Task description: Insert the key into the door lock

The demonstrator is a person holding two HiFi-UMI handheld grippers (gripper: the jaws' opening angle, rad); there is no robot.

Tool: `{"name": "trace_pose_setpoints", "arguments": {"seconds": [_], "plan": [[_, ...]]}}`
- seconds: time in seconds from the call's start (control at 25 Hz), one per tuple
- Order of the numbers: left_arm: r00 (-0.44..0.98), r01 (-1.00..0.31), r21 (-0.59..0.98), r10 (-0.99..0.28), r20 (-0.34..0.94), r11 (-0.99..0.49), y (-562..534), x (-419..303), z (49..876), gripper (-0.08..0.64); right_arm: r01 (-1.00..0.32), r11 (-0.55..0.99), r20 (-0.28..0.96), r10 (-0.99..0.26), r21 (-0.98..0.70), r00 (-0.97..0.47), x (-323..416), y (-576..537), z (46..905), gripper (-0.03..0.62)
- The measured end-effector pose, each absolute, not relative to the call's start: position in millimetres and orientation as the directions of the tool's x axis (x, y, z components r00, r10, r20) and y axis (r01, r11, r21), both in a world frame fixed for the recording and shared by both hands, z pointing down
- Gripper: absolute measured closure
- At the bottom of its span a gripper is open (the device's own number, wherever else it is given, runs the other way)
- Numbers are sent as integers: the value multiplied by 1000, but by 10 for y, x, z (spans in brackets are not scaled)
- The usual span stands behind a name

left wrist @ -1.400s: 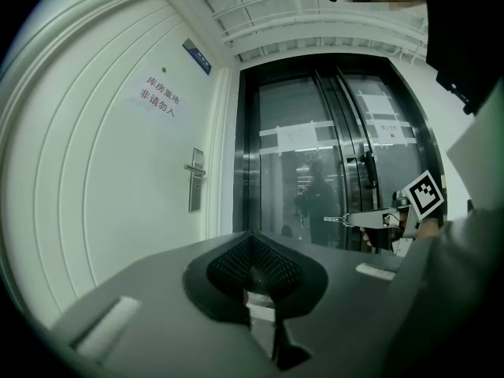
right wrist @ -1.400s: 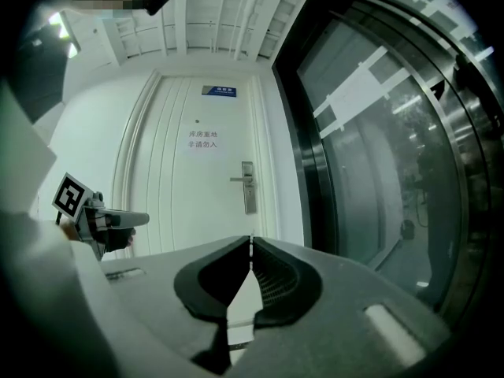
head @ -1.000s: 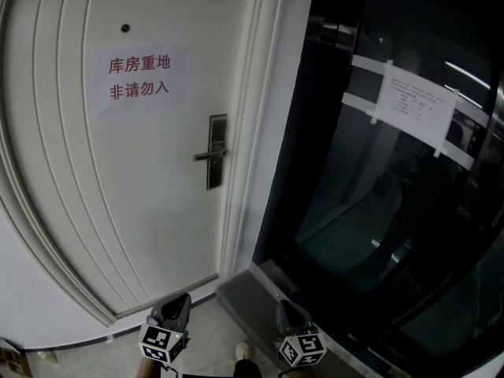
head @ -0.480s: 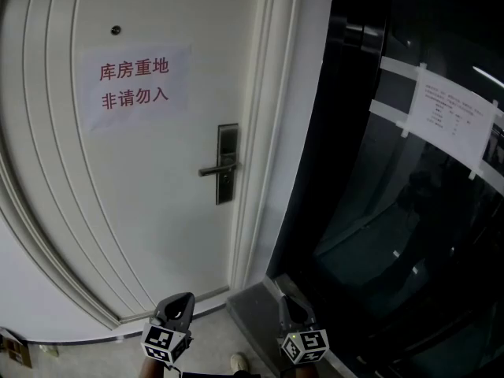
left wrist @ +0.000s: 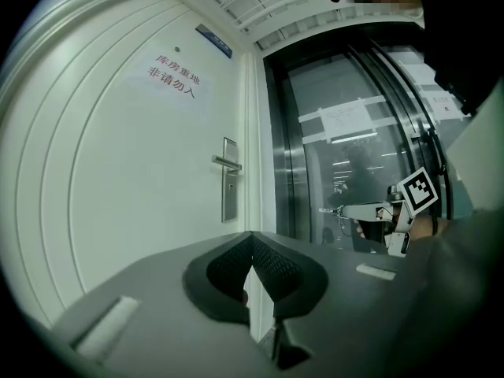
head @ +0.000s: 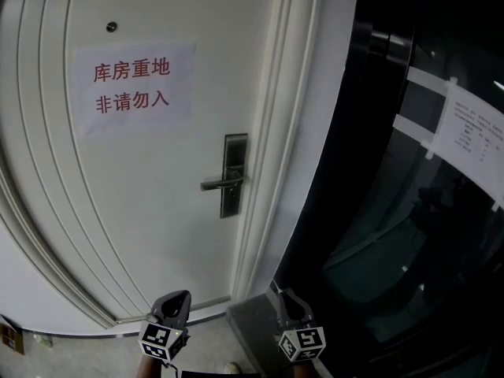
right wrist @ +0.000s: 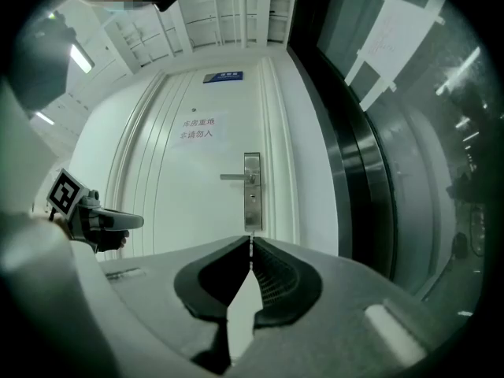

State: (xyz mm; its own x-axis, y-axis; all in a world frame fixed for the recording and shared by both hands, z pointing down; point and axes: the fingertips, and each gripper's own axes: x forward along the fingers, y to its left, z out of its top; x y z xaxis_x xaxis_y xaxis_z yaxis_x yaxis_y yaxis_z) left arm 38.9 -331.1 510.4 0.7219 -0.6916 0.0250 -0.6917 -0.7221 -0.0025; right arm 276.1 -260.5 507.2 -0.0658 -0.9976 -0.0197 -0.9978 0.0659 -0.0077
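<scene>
Head view: white door (head: 150, 211) w/ a red-lettered sign (head: 132, 85) at approx. 11 o'clock. The lock plate (head: 233, 176) and its lever handle (head: 220, 184) sit by the door's 3 o'clock edge. A dark glass panel (head: 394, 235) w/ a taped paper notice (head: 472, 132) fills the 3 o'clock side. Left gripper (head: 175, 304) and right gripper (head: 285, 302) are low at 6 o'clock, well apart from the lock, and we can't tell from here what either carries. Left gripper view: its jaws meet at the tips w/ nothing between them, so it's closed and empty. The lock shows far off at approx. 12 o'clock. At 3 o'clock we see the right gripper from the side, w/ the key (left wrist: 331, 209) sticking out of its tips twd the door. Right gripper view: jaws pressed together on a thin metal sliver at the tips, i.e. clamped on the key, blade fwd. The lock plate is straight ahead at 12 o'clock, nearly in line w/ the tips but well apart, and the left gripper is off at 9 o'clock. Progress, as we judge it: key is in hand and roughly aimed, so that part's done. Left to do: the whole approach to the door, lining the blade up w/ the keyhole below the handle, then pushing it in. Nothing has been inserted yet.
</scene>
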Motion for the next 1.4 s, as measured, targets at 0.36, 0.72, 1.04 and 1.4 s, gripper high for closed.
{"name": "trace_pose_setpoints", "arguments": {"seconds": [0.36,0.72,1.04,1.4], "plan": [[669,-743,4,-743,20,-669,-3570,525,5131,558,-985,174,-35,-984,18,-174,2882,-3193,4973,581],[611,-791,2,-791,34,-611,-3658,437,5193,558,-956,227,-61,-968,184,-242,2907,-3744,4694,581],[574,-819,10,-818,43,-574,-3678,352,5242,558,-856,220,-78,-954,469,-288,2747,-4309,4279,581],[551,-834,10,-833,51,-552,-3699,283,5256,558,-647,174,-48,-950,742,-310,2482,-4819,4059,581]]}}
